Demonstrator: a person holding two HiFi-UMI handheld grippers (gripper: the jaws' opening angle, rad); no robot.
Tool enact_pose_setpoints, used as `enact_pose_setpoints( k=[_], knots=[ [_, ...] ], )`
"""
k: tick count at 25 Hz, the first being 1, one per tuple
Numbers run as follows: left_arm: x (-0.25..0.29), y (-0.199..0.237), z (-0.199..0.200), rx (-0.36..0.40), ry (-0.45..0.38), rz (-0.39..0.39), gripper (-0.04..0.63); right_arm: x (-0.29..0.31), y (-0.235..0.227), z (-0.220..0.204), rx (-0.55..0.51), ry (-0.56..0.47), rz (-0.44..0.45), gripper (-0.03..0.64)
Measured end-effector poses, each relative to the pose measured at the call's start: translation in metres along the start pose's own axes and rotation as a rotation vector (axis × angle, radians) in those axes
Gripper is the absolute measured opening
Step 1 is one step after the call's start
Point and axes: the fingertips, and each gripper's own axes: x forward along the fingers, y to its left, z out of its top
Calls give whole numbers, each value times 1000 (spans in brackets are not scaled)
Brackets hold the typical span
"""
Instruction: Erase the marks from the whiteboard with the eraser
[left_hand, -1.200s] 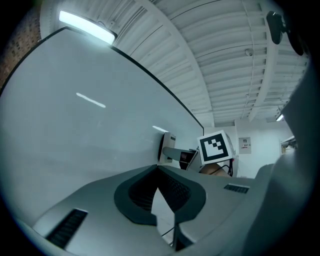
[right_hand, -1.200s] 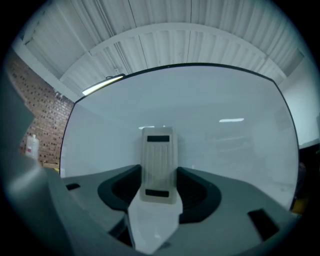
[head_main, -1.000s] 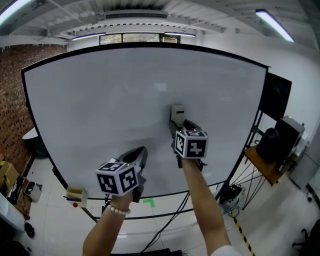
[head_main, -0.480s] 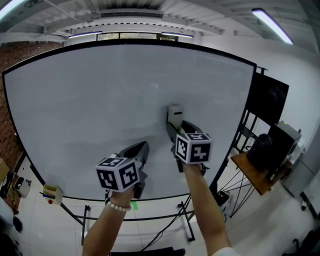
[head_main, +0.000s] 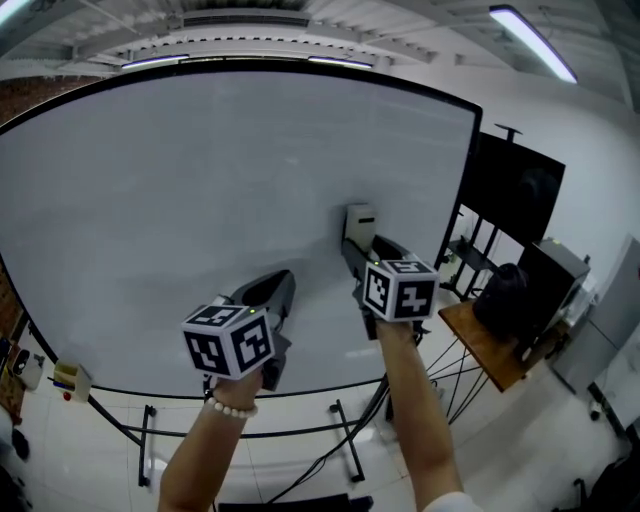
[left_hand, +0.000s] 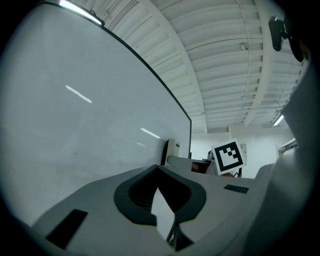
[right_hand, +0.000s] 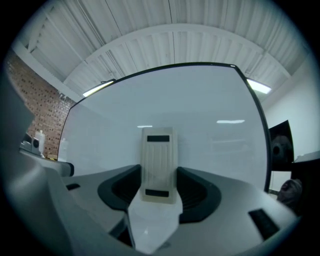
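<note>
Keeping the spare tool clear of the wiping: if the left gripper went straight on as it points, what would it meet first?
Probably the whiteboard, at a shallow slant: the left gripper aims its shut jaws along the surface. The eraser in the right gripper sits right of that line; depth is unclear.

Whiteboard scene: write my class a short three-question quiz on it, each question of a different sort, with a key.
1. True or false: the left gripper holds the pale beige rectangular eraser.
2. Where is the eraser? A. lying on the floor; B. clamped between the jaws of the right gripper, up at the board; C. resting on the board's bottom rail.
3. Fill in: the large white whiteboard shows ___ visible marks.
Key: 1 false, its jaws are together on nothing; 2 B; 3 no.
</note>
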Motion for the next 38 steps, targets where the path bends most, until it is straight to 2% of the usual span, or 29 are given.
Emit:
enact_pose_setpoints(
  k=[6, 12, 18, 30, 38],
  knots=[
    [35, -28, -14, -36, 5, -27, -11, -14, -69, -7, 36, 6, -12, 252],
    [51, -46, -24, -19, 23, -54, -11, -30, -122, -10, 45, 6, -60, 252],
    [56, -50, -28, -18, 29, -44, -11, -39, -166, -13, 37, 9, -93, 252],
    [56, -45, -41, -39, 50, -36, -11, -49, -213, -29, 7, 16, -157, 252],
    [51, -39, -53, -50, 74, -30, -11, -48, -215, -85, 50, 15, -108, 252]
  ],
)
